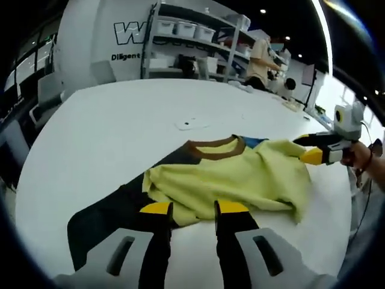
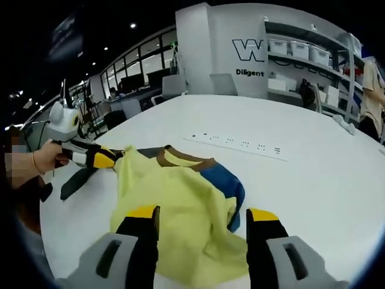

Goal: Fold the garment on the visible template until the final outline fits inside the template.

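Observation:
A yellow garment (image 1: 228,177) with a brown collar (image 1: 213,147) and a blue part (image 2: 225,183) lies crumpled on a dark template (image 1: 108,220) on the white table. My left gripper (image 1: 194,209) is open at the garment's near hem, with cloth lying in the gap between its jaws. The right gripper (image 1: 310,149), held in a hand, is at the garment's far right edge. In the right gripper view my right gripper (image 2: 201,214) stands wide open over the yellow cloth (image 2: 174,205). There the left gripper (image 2: 102,158) touches the garment's far left corner.
The round white table (image 1: 120,120) carries a small white label (image 1: 187,124) and a row of small marks (image 2: 240,144). Shelves with bins (image 1: 192,36) and a person (image 1: 261,57) are at the back. Chairs (image 1: 48,90) stand by the table's left rim.

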A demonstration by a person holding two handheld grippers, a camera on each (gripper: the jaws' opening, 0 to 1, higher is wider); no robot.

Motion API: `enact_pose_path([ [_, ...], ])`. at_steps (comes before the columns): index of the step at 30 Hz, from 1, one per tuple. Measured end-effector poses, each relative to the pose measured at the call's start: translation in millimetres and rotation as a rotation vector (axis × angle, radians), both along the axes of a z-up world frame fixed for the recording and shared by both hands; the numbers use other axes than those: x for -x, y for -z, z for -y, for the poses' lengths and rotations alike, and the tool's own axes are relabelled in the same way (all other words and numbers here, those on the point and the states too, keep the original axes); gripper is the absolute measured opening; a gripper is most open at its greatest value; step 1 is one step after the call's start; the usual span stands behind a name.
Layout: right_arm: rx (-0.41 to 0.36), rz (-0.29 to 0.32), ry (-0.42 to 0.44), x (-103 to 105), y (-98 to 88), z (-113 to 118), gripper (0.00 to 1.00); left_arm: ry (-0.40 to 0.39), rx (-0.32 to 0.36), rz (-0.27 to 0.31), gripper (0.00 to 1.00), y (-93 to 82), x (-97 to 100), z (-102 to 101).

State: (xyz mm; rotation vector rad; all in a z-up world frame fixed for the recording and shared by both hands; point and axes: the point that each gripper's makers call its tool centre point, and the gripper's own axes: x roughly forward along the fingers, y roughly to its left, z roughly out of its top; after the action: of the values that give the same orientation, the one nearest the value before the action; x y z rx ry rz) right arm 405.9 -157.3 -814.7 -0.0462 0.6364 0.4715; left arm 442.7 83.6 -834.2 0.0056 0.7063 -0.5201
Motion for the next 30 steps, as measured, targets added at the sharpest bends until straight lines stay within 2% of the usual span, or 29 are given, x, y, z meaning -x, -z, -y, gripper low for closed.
enact_pose_path([
  [2, -0.023, -0.002, 0.000, 2, 2.0, 0, 0.54, -0.001, 0.005, 0.007, 0.26, 2.2, 2.1, 4],
  [5, -0.058, -0.005, 0.002, 4, 4.8, 0, 0.54, -0.001, 0.038, -0.013, 0.24, 6.3, 6.3, 12],
  [9, -0.050, -0.011, 0.005, 9, 11.1, 7, 0.49, 0.006, 0.047, -0.023, 0.23, 12.0, 9.4, 20],
  [14, -0.017, -0.034, 0.016, 16, 26.4, 21, 0.44, -0.016, 0.047, -0.037, 0.19, 18.5, 10.6, 17],
  [17, -0.044, -0.028, 0.028, 16, 27.5, 22, 0.45, -0.028, 0.039, -0.035, 0.13, 20.0, 10.5, 16],
  [20, -0.033, -0.008, -0.004, 13, 26.8, 16, 0.39, -0.038, 0.046, -0.022, 0.08, 19.1, 9.4, 14],
  [23, -0.053, -0.002, -0.030, 13, 24.0, 9, 0.27, -0.035, 0.039, -0.021, 0.01, 18.5, 10.6, 12],
  [27, -0.055, 0.012, -0.035, 12, 18.7, 5, 0.01, -0.030, 0.053, -0.024, 0.00, 16.3, 12.5, 13],
  [30, -0.043, -0.006, -0.031, 14, 19.3, 4, 0.01, -0.029, 0.045, -0.011, 0.00, 12.1, 15.7, 12],
])
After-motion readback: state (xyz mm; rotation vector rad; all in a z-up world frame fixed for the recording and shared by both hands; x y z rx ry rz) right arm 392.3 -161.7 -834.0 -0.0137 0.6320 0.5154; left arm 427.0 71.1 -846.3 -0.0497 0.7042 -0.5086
